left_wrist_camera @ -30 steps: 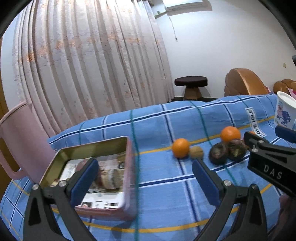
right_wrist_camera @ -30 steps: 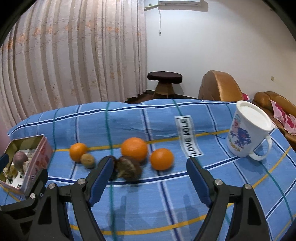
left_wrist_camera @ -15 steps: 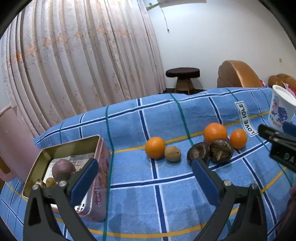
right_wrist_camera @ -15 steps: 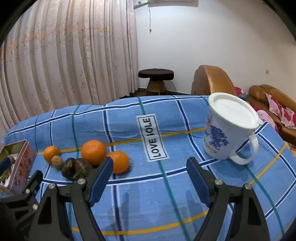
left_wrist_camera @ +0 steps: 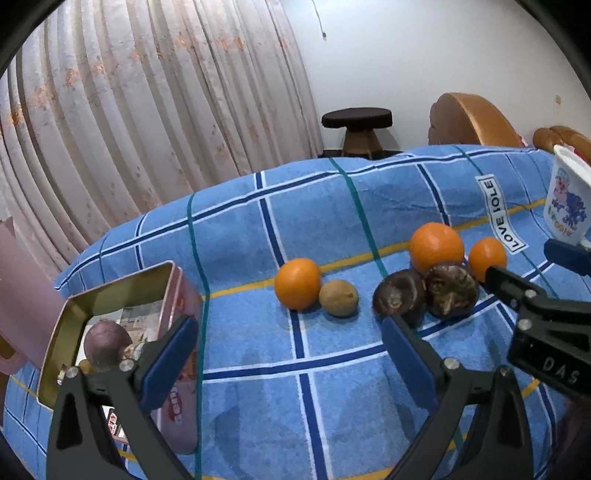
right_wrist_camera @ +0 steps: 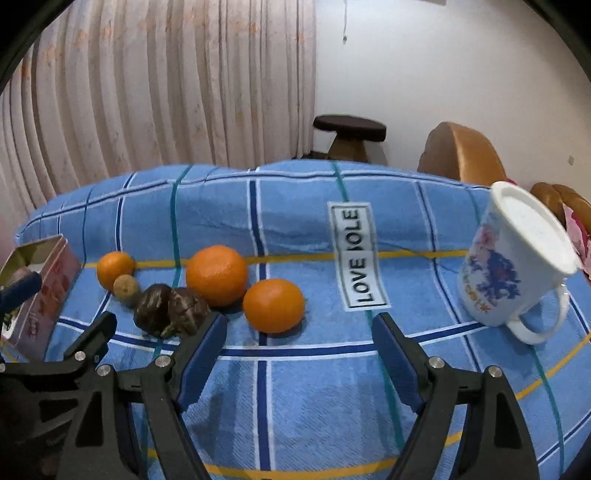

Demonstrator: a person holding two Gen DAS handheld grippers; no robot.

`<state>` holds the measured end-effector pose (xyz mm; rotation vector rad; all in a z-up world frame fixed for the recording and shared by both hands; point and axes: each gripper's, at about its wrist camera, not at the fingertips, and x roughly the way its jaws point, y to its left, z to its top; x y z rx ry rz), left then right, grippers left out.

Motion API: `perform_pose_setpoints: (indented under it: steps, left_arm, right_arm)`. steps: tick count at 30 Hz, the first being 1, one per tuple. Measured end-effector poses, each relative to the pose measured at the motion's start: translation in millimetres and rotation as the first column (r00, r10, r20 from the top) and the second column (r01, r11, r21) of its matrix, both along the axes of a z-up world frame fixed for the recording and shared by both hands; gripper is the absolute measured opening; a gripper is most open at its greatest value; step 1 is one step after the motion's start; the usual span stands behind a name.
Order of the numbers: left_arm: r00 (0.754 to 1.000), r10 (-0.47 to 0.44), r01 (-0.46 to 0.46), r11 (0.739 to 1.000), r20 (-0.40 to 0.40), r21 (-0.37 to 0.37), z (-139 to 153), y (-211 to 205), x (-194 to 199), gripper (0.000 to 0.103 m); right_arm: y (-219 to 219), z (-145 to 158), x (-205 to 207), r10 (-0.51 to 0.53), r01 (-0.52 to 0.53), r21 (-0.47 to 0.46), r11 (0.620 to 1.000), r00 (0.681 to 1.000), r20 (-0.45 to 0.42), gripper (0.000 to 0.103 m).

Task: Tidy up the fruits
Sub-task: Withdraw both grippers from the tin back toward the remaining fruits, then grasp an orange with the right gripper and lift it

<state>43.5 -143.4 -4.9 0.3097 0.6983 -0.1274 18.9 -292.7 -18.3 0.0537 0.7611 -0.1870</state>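
Left wrist: my left gripper [left_wrist_camera: 290, 352] gapes with nothing in it; oranges [left_wrist_camera: 297, 283] lie ahead on the cloth [left_wrist_camera: 258, 369], tin [left_wrist_camera: 110, 306] left; right wrist: my right gripper [right_wrist_camera: 299, 345] splayed wide, an orange [right_wrist_camera: 273, 305] just beyond.

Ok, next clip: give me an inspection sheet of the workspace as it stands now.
Surface: blue plaid cloth with a LOVE label.
Job's things: three oranges, a small brown fruit, two dark wrinkled fruits on the cloth; open tin holds a purple fruit.
Clutter: white printed mug; pink jug.
Grippers: left claw and right claw open, empty.
Cables: one hanging on the wall.
Surroundings: curtain, stool, brown sofa.
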Motion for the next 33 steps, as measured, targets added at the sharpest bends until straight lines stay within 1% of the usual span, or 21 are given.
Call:
perform_pose_setpoints:
  steps: [3,5,7,8,10,11,12,13,16,18,21,23,25,26,28,29,31,33]
  left_arm:
    - [1.0,0.006,-0.006,1.0,0.003,0.021,-1,-4,1,0.1]
    - [1.0,0.005,-0.005,1.0,0.003,0.02,-1,-4,3,0.1]
    - [1.0,0.01,-0.01,1.0,0.001,0.016,-1,-3,4,0.1]
    - [1.0,0.012,-0.012,1.0,-0.001,0.014,-1,-3,4,0.1]
    - [1.0,0.013,-0.012,1.0,-0.006,0.012,-1,-3,5,0.1]
    - [1.0,0.013,-0.012,1.0,-0.008,0.013,-1,-3,5,0.1]
    - [1.0,0.012,-0.012,1.0,-0.007,0.013,-1,-3,5,0.1]
    - [1.0,0.011,-0.01,1.0,-0.007,0.013,-1,-4,6,0.1]
    - [1.0,0.01,-0.01,1.0,0.0,0.016,0,-5,4,0.1]
    - [1.0,0.011,-0.011,1.0,0.004,0.016,0,-6,4,0.1]
    - [1.0,0.01,-0.01,1.0,0.001,0.011,0,-9,3,0.099]
    - [1.0,-0.001,0.001,1.0,0.0,0.006,1,-11,1,0.097]
    - [1.0,-0.018,0.018,1.0,-0.006,0.0,1,-11,0,0.09]
    - [1.0,-0.029,0.029,1.0,-0.011,-0.008,1,-10,-1,0.088]
    - [0.999,-0.038,0.037,0.999,-0.024,-0.03,1,-10,-2,0.083]
    - [0.999,-0.042,0.041,0.998,-0.032,-0.048,1,-10,-2,0.081]
    - [0.996,-0.067,0.062,0.994,-0.05,-0.092,2,-12,-2,0.073]
    - [0.993,-0.109,0.1,0.985,-0.056,-0.14,5,-18,-5,0.07]
  right_arm:
    - [1,-2,9,0.007,-0.007,-0.003,1.0,1.0,-0.017,0.081]
    - [1,-5,19,0.014,-0.015,-0.005,1.0,0.999,-0.046,0.078]
    - [-1,-7,29,0.024,-0.023,0.012,1.0,0.998,-0.06,0.069]
    - [-3,-8,33,0.027,-0.026,0.021,0.999,0.998,-0.065,0.066]
    - [-6,-11,36,0.031,-0.028,0.041,0.999,0.996,-0.085,0.048]
    - [-8,-15,38,0.043,-0.036,0.066,0.997,0.993,-0.107,0.045]
    - [-9,-17,38,0.046,-0.038,0.071,0.997,0.992,-0.115,0.043]
    - [-8,-17,36,0.043,-0.036,0.062,0.997,0.992,-0.116,0.043]
    - [-9,-17,30,0.048,-0.04,0.076,0.996,0.993,-0.106,0.042]
    - [-13,-13,22,0.043,-0.036,0.089,0.995,0.996,-0.077,0.042]
    - [-20,-3,6,0.016,-0.014,0.083,0.996,1.0,-0.023,0.042]
    - [-26,6,-3,-0.005,0.004,0.085,0.996,1.0,0.014,0.042]
    - [-29,13,-9,-0.022,0.02,0.058,0.998,0.999,0.037,0.042]
    - [-29,13,-11,-0.027,0.025,0.049,0.999,0.999,0.041,0.042]
    - [-32,13,-13,-0.031,0.029,0.057,0.998,0.999,0.039,0.042]
    - [-34,13,-13,-0.034,0.031,0.064,0.997,0.999,0.036,0.042]
    - [-36,15,-13,-0.036,0.034,0.072,0.997,0.999,0.038,0.042]
    - [-35,16,-12,-0.037,0.034,0.07,0.997,0.998,0.046,0.042]
